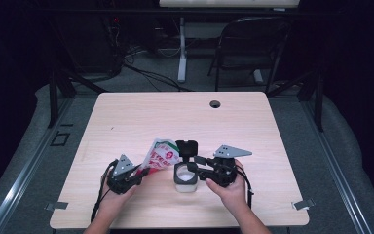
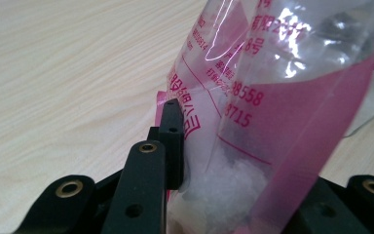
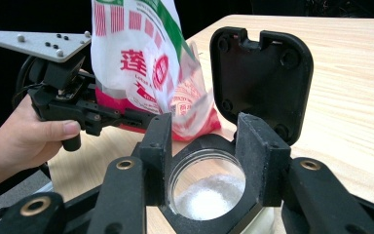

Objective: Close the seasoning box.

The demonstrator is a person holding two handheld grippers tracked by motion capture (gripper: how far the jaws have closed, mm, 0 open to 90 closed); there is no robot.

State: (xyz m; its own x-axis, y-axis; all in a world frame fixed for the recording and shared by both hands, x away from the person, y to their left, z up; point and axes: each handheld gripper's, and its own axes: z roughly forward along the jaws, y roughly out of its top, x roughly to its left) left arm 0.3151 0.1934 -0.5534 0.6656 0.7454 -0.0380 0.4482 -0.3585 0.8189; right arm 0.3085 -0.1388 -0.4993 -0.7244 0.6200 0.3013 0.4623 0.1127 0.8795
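The plastic bag (image 3: 151,63) carries a large red Chinese character "蓬" on its white front. Its clear back (image 2: 253,92) bears pink digits "8558" and "3715", with "2" above; other print is illegible.

Pink-red printed bag (image 3: 146,63), black-lidded jar (image 3: 209,190).

Red-and-white plastic bag (image 1: 159,154) of white granules held upright-tilted beside clear jar (image 1: 185,179), black hinged lid (image 1: 187,147) open, some white granules inside, near surface's front edge.
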